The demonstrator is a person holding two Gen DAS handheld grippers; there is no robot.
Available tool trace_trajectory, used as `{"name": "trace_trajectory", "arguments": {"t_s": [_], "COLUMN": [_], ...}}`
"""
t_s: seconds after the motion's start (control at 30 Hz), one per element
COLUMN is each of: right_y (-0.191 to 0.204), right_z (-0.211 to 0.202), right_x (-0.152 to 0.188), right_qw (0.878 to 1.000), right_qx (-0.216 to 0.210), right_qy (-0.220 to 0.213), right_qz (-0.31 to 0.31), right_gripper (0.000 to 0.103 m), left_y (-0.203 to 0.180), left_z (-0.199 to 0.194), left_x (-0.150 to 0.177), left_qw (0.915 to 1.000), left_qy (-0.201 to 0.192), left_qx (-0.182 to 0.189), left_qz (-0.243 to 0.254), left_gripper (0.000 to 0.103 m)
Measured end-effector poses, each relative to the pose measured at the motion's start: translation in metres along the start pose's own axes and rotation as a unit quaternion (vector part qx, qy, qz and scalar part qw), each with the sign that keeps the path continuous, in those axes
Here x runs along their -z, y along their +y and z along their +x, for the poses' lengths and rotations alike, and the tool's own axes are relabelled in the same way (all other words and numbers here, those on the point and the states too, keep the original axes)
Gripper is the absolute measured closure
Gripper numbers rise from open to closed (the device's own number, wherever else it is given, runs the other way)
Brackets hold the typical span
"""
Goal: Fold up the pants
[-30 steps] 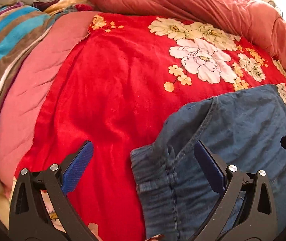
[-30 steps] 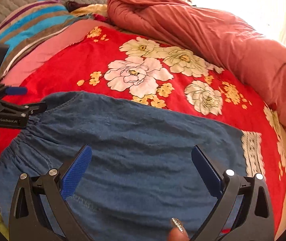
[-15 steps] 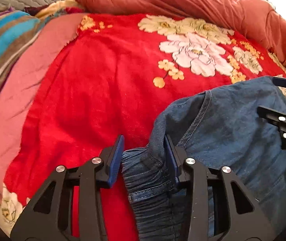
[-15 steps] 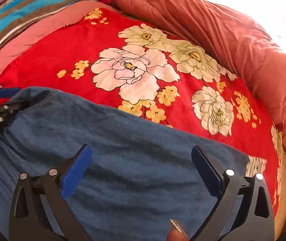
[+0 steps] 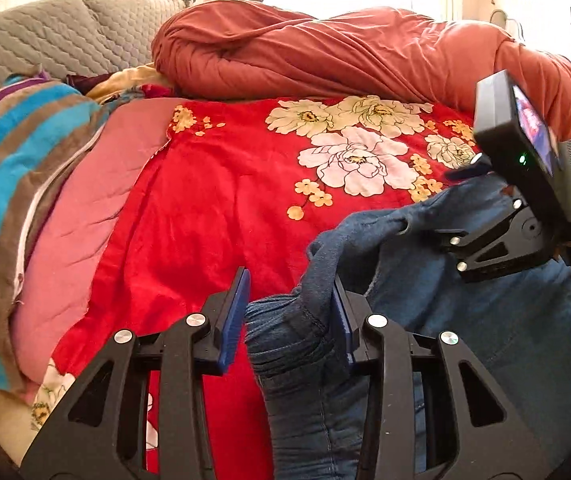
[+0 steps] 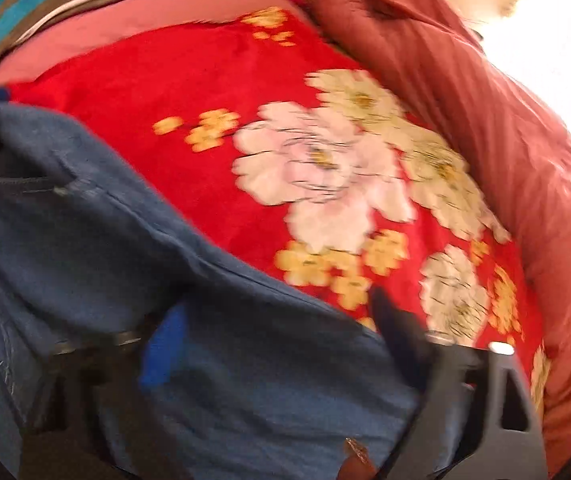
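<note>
The blue denim pants lie on a red floral blanket. My left gripper is shut on the gathered waistband corner of the pants and holds it lifted off the blanket. The right gripper shows in the left wrist view, its jaws closed on the pants' top edge. In the blurred right wrist view the right gripper has its fingers partly closed around the pants, with denim between them.
A rolled rust-red duvet lies along the far side and right. A pink sheet and a striped blue-brown blanket lie at the left. Grey quilted pillows stand at the back left.
My left gripper closed on the waistband and lifted it. The right gripper swung left, narrowed its fingers and took the pants' edge; its view is now motion-blurred.
</note>
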State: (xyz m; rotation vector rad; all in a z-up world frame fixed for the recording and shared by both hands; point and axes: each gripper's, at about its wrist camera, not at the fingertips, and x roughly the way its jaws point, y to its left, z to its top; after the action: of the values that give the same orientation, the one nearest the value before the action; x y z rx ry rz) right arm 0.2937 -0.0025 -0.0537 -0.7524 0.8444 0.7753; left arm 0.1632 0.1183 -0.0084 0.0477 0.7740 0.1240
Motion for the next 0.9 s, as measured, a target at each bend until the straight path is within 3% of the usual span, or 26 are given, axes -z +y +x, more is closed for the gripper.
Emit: {"name": "trace_trajectory", "arguments": {"t_s": [0.03, 0.1, 0.2, 0.67, 0.9], "right_y": [0.005, 0.01, 0.012, 0.037, 0.08], "right_z": [0.0, -0.003, -0.019, -0.147, -0.191], "right_x": [0.0, 0.002, 0.009, 0.084, 0.111], "right_qw": [1.0, 1.0, 0.999, 0.979, 0.976], "right_qx": [-0.011, -0.026, -0.03, -0.066, -0.091], "right_qy": [0.002, 0.001, -0.016, -0.118, -0.131], "right_qz": [-0.001, 0.007, 0.036, 0.153, 0.148], "right_gripper": [0.058, 0.08, 0.092, 0.095, 0.095], "left_y": [0.0, 0.003, 0.007, -0.011, -0.008], "left_z": [0.001, 0.004, 0.004, -0.051, -0.085], "left_x": [0.002, 0.004, 0.006, 0.021, 0.045], "left_qw": [1.0, 1.0, 0.9999, 0.998, 0.9982], "left_qy": [0.002, 0.007, 0.004, -0.056, -0.053], "left_qx": [-0.001, -0.001, -0.01, -0.008, -0.004], "left_qz": [0.001, -0.002, -0.002, 0.027, 0.028], "left_gripper": [0.073, 0.073, 0.073, 0.073, 0.073]}}
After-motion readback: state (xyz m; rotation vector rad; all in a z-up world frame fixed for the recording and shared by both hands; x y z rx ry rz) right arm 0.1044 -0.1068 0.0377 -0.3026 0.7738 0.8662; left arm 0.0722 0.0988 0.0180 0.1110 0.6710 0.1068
